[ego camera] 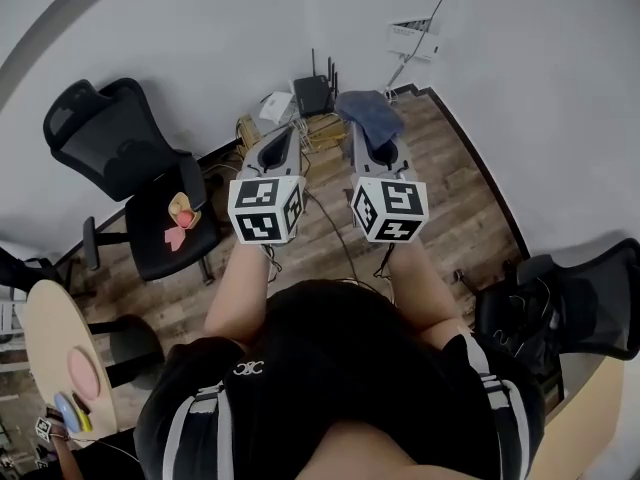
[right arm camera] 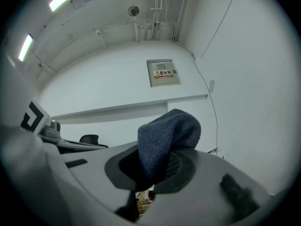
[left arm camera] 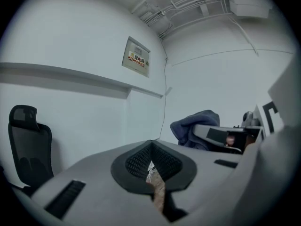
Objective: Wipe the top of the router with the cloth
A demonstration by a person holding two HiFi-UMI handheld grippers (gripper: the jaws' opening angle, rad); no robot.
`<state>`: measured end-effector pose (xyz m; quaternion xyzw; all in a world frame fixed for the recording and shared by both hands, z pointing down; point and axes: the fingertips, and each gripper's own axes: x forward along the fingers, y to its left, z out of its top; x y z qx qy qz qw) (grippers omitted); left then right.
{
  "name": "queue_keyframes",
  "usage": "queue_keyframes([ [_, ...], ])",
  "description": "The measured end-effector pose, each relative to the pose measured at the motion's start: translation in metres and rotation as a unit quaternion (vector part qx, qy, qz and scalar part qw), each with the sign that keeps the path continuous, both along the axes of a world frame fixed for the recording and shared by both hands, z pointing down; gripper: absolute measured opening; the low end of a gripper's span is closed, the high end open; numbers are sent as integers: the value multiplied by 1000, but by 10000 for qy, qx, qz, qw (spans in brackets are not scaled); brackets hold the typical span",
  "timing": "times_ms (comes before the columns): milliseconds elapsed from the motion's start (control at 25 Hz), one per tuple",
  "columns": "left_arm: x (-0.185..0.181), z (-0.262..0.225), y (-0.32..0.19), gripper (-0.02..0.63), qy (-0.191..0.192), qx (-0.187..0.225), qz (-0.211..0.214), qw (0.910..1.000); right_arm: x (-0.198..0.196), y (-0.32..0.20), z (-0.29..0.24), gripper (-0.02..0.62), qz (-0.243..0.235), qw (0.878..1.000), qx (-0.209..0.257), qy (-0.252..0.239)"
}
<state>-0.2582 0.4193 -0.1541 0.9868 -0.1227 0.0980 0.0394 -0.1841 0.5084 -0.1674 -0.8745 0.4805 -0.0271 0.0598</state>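
Note:
The black router (ego camera: 313, 94) with upright antennas stands on the floor against the white wall, just beyond both grippers. My right gripper (ego camera: 370, 136) is shut on the blue cloth (ego camera: 371, 115), which bunches over its tips to the right of the router. In the right gripper view the cloth (right arm camera: 167, 139) rises in a folded hump out of the right gripper (right arm camera: 155, 169). My left gripper (ego camera: 287, 134) is shut and holds nothing, just left of the router. Seen from the left gripper (left arm camera: 153, 163), the jaws meet, with only a sliver of floor between them. The cloth (left arm camera: 193, 125) shows at the right.
A black office chair (ego camera: 125, 164) with pink and orange things (ego camera: 181, 218) on its seat stands at the left. Another black chair (ego camera: 575, 305) is at the right. Cables, a white box (ego camera: 276, 107) and wooden pieces (ego camera: 322, 131) lie around the router. A round table (ego camera: 55, 353) is lower left.

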Motion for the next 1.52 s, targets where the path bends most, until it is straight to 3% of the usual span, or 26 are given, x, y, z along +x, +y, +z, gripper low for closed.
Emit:
queue_keyframes([
  [640,54,28,-4,11,-177,-146,-499,9985,72,7,35,44,-346,9982,-459,-155],
  [880,73,45,-48,12,-76,-374,-608,9974,91,-24,45,44,-394,9974,-601,-80],
  [1120,121,56,-89,11,102,-514,-546,9971,136,-60,50,44,-307,9969,-723,-19],
  [1520,188,79,-202,11,-71,-833,-702,9940,206,-178,63,44,-611,9911,-1180,-96],
])
